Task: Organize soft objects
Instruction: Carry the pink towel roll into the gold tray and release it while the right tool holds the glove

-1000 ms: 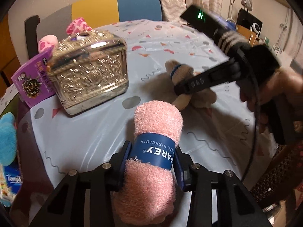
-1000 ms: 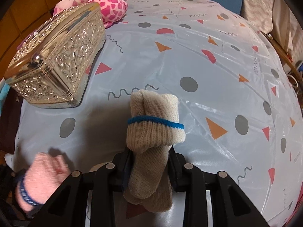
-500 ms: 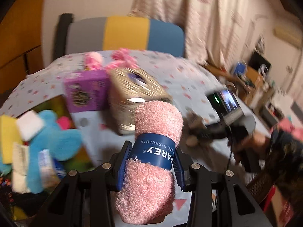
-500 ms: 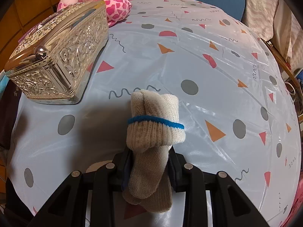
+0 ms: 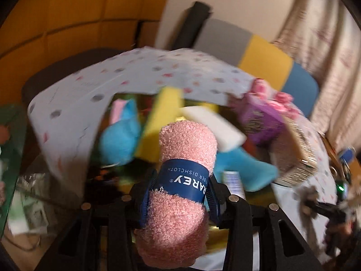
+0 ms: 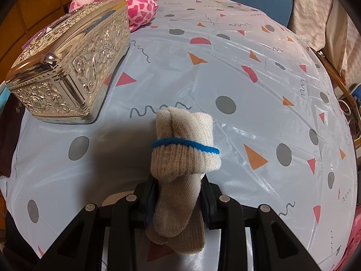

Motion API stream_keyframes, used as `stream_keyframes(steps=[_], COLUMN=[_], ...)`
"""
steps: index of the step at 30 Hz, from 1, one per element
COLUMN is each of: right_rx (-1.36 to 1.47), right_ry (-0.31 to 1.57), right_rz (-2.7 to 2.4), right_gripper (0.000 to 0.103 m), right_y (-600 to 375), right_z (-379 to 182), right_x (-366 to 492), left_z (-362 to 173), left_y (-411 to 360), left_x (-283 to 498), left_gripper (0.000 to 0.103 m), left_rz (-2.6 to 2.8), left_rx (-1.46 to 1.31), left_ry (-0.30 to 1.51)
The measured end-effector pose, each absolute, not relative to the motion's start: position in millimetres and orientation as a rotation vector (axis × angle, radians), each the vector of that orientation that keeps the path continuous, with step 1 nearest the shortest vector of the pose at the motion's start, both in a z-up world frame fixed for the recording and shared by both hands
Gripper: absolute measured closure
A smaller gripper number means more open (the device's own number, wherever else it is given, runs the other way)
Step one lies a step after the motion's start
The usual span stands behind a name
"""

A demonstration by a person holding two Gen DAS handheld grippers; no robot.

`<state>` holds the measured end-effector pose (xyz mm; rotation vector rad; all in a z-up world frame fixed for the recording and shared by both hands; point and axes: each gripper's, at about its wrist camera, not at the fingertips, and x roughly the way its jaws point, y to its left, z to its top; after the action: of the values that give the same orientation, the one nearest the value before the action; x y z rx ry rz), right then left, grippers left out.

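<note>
Two grippers each clench a soft thing. The left gripper (image 5: 179,194) grips a rolled pink dishcloth (image 5: 180,194) by its blue paper band, the pads pressing both sides of the roll; its jaws have just eased apart very slightly, yet the cloth sits between them as before, its fuzzy end poking out ahead of the fingertips. What lies beyond that gripper has changed a great deal. A second ago it faced the patterned tablecloth with the silver box ahead to its left and the other gripper off to its right. Now it faces a heap of soft things right beyond the dishcloth's tip: a blue plush toy (image 5: 119,140) ahead to the left, a yellow sponge (image 5: 158,122) just behind the roll, a white sponge (image 5: 216,128) ahead to the right. The purple box (image 5: 259,122) and the ornate silver box (image 5: 300,153) have slid far right, and the picture is blurred.

The right gripper (image 6: 178,196) is closed on a rolled beige sock bundle (image 6: 182,153) with a blue stripe, held over the tablecloth (image 6: 248,103). Its view matches the earlier one: silver box ahead to the left, pink spotted plush (image 6: 135,6) behind that. The pink dishcloth seen at its lower left a second ago is gone.
</note>
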<state>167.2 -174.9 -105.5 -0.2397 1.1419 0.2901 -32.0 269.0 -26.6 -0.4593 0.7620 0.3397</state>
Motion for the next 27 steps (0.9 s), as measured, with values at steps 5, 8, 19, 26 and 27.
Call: stream_keyframes(steps=[5, 8, 19, 26, 27], right_rx=[-0.24, -0.24, -0.261, -0.235, -0.222], right_ry=[1.142, 1.142, 1.142, 1.182, 1.188], right_rz=[0.291, 0.291, 0.287, 0.261, 0.26], right_gripper=[0.071, 0.071, 0.071, 0.077, 0.078], right_y=[-176, -176, -174, -176, -177], right_z=[-105, -105, -104, -99, -97], right_x=[167, 167, 166, 161, 157], left_z=[-46, -36, -22, -2, 0], left_y=[282, 277, 268, 253, 252], left_x=[-35, -42, -43, -51, -52], left_gripper=[0.049, 0.042, 0.041, 0.034, 0.034], left_rz=[0.373, 0.406, 0.503, 0.493, 0.491], left_rx=[-0.518, -0.461, -0.317, -0.275, -0.273], left_ry=[0.809, 0.761, 0.737, 0.691, 0.687])
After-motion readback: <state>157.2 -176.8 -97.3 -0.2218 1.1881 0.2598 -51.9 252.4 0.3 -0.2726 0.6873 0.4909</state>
